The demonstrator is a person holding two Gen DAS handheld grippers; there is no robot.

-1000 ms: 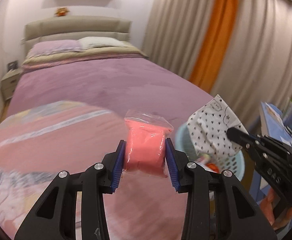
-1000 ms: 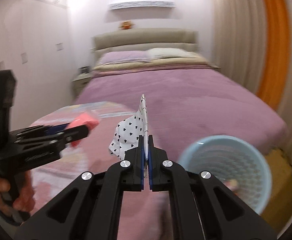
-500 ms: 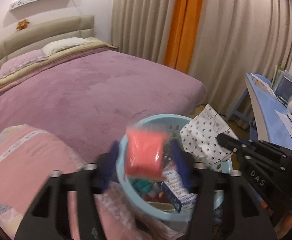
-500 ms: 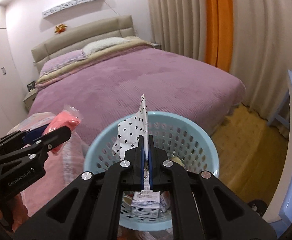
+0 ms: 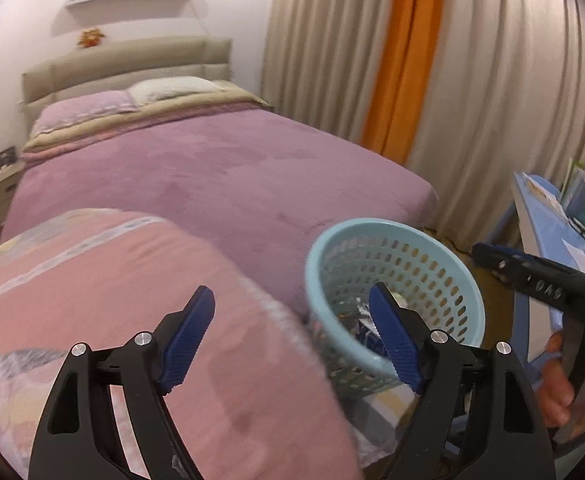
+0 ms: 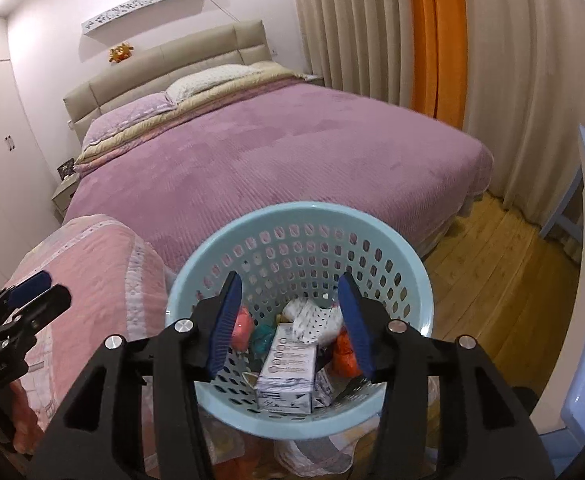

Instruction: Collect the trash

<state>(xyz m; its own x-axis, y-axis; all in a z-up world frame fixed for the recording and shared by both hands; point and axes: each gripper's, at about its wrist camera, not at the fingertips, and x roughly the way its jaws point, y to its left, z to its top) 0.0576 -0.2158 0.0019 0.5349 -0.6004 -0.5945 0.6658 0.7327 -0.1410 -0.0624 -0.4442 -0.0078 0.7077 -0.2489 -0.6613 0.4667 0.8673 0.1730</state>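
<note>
Light blue basket (image 6: 304,216), purple bedspread (image 6: 284,160), pink quilt (image 5: 92,280), orange & beige curtains (image 5: 408,60)

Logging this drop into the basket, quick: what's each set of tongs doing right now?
Left tongs: jaws opening, nothing between them, over the pink quilt.
Right tongs: jaws opening, empty, above the blue basket of trash.
</note>
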